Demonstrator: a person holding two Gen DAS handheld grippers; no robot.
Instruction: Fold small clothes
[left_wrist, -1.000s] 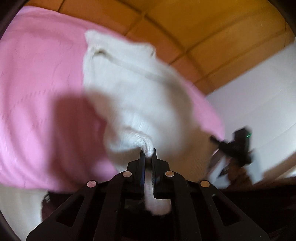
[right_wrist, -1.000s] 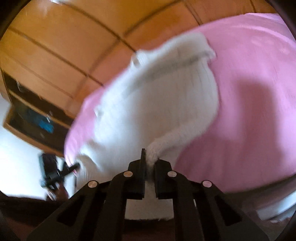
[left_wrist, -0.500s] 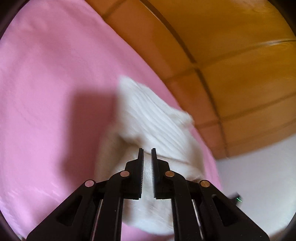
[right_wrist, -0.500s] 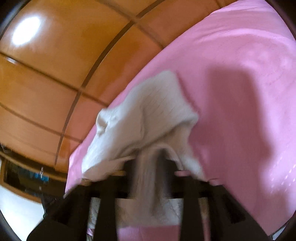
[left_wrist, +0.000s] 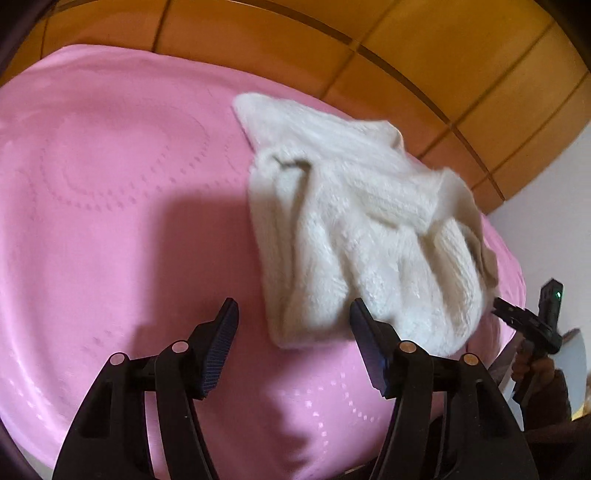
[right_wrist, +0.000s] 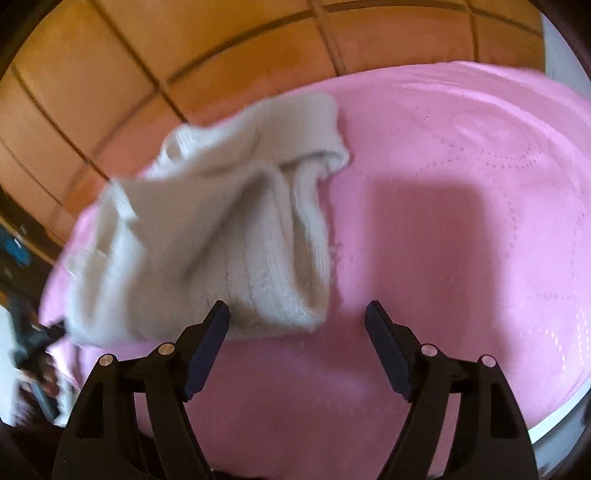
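Two grippers tilt down over one pink cloth. The left gripper is opening, jaws spread with nothing between them; the right gripper likewise. One white knitted garment lies crumpled just beyond both, near the cloth's far edge.

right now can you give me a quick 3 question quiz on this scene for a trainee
1. True or false: the white knit garment lies on the pink cover.
2. The left gripper is: A) clamped on the garment B) holding nothing, pads apart C) gripping the pink cover.
3. What colour is the panelled surface behind the pink cover?

Key: 1 true; 2 B; 3 orange-brown wood.
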